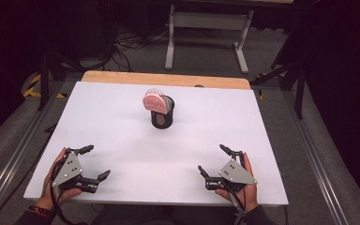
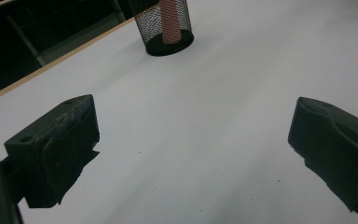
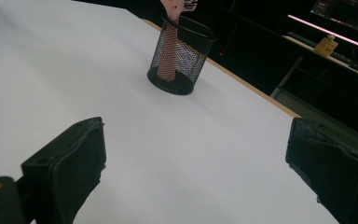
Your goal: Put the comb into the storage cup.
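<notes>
Brush (image 1: 155, 101) stands head-up in mesh cup (image 1: 162, 118) mid-counter (image 1: 98, 117), well apart from both grippers. Left gripper (image 1: 93, 162) and right gripper (image 1: 213, 160) rest near front edge, jaws spread, empty. Risk: light cup tips or slides if the brush gets pulled sideways.

Each black tool (image 1: 93, 162) carries a grey three-cornered plate (image 1: 68, 169).
</notes>
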`<act>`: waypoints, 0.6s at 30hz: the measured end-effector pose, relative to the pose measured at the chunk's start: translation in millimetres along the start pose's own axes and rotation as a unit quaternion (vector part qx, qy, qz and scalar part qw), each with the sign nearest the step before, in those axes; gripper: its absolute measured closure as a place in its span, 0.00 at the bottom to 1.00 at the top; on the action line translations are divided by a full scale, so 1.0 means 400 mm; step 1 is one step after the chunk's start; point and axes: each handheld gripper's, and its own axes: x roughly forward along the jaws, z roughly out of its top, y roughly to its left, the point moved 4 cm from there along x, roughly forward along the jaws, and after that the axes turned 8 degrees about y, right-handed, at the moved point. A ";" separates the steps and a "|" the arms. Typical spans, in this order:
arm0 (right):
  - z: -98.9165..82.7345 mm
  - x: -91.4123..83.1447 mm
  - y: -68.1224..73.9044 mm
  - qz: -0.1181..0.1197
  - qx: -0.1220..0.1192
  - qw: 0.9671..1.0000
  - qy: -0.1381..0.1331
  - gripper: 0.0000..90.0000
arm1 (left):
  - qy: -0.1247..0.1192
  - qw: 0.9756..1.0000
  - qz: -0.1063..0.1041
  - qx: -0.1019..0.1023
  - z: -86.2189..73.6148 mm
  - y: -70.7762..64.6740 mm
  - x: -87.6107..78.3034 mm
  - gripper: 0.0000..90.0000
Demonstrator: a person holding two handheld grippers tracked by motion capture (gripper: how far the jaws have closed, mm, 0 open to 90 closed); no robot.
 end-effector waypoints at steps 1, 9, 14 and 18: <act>0.000 -0.001 -0.001 -0.001 0.000 1.000 -0.001 0.06 | 0.000 1.000 0.000 0.000 0.000 0.000 0.000 0.03; 0.001 0.000 0.001 -0.001 0.002 1.000 0.000 0.06 | 0.000 1.000 -0.005 0.000 -0.002 0.000 0.002 0.03; 0.002 0.001 0.006 0.003 0.005 1.000 -0.001 0.06 | 0.002 1.000 -0.010 0.002 -0.004 -0.007 0.005 0.03; 0.004 -0.002 0.009 0.002 0.004 1.000 -0.002 0.06 | 0.006 1.000 -0.010 0.005 -0.003 -0.007 0.008 0.03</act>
